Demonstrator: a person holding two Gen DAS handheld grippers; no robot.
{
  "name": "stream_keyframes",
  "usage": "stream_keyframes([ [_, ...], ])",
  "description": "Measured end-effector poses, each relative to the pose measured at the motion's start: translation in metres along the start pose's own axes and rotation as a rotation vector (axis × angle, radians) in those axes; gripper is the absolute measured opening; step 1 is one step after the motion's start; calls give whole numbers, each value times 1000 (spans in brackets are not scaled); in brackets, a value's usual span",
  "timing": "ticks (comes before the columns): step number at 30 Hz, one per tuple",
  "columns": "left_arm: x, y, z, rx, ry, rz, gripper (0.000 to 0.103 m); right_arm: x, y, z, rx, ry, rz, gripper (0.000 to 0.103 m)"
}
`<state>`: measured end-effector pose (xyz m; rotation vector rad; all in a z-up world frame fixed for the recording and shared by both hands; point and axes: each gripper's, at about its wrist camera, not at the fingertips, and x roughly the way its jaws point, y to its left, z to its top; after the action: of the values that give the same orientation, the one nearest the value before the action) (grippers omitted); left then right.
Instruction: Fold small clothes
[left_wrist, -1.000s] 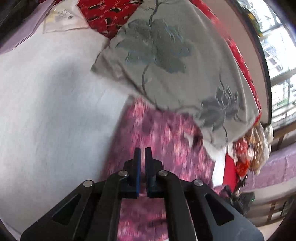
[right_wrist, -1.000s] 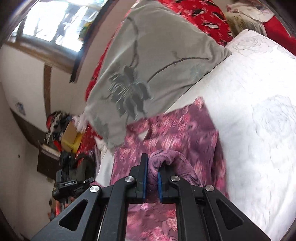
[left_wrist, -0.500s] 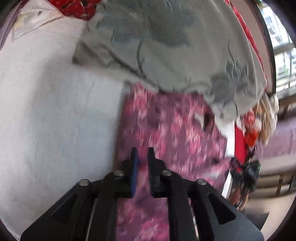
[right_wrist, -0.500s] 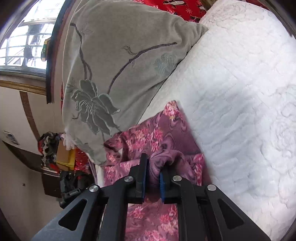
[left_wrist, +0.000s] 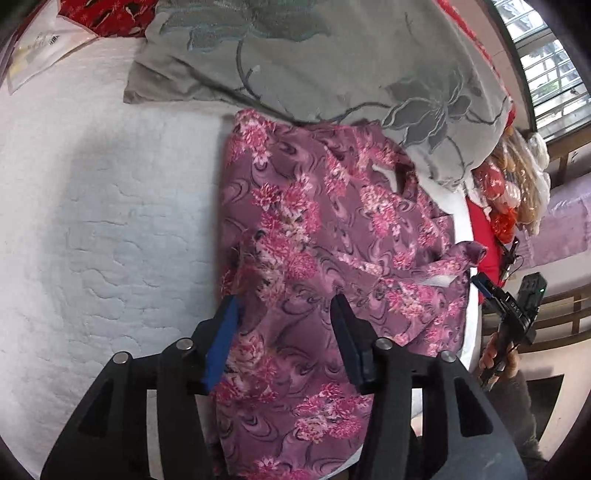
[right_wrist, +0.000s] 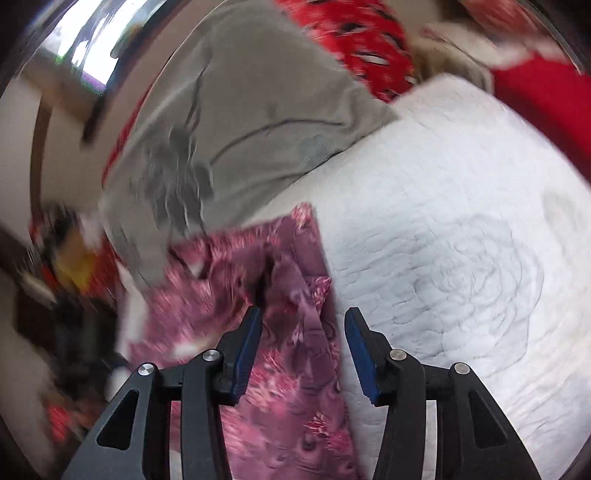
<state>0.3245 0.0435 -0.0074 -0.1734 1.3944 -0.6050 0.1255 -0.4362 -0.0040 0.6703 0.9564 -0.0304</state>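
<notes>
- Left wrist view: my left gripper hangs over the purple floral garment, jaws parted, having just been opening. Cloth lies under the gap, but neither pad presses it, so nothing is held.
- The garment lies along the near edge of the white quilted bed cover, its far end tucked against the grey flowered pillow. A fold runs down its left side; my guess is that edge was laid over on purpose and the jaws parted to leave it there.
- A loose flap sticks out at the garment's right side, not yet squared. Beyond the bed edge a hand grips a dark handle, probably my other tool.
- Right wrist view, smeared by motion: my right gripper is also spread, jaws just opened. A bunched ridge of the purple floral garment sits between the pads without touching either that I can see: released, not gripped.
- Here the garment lies beside bare white quilted bed cover, the grey flowered pillow behind it.
- Judgement: one fold laid; flap and ridge want smoothing next.
</notes>
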Motion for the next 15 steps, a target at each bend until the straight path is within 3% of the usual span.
stream_keyframes([
  [4,16,-6,2,18,34,39,51,20,23,3,-147,27,-96,52],
  [6,14,-13,2,47,-13,69,46,27,30,5,-193,35,-120,52],
  [7,11,-17,2,63,-40,76,37,31,34,7,-217,38,-133,53],
  [8,8,-23,1,92,-68,81,10,35,38,9,-235,38,-141,53],
  [9,5,-25,2,104,-77,81,4,38,41,12,-251,32,-146,54],
  [15,-17,-31,5,99,-174,87,3,60,60,26,-335,17,-162,54],
])
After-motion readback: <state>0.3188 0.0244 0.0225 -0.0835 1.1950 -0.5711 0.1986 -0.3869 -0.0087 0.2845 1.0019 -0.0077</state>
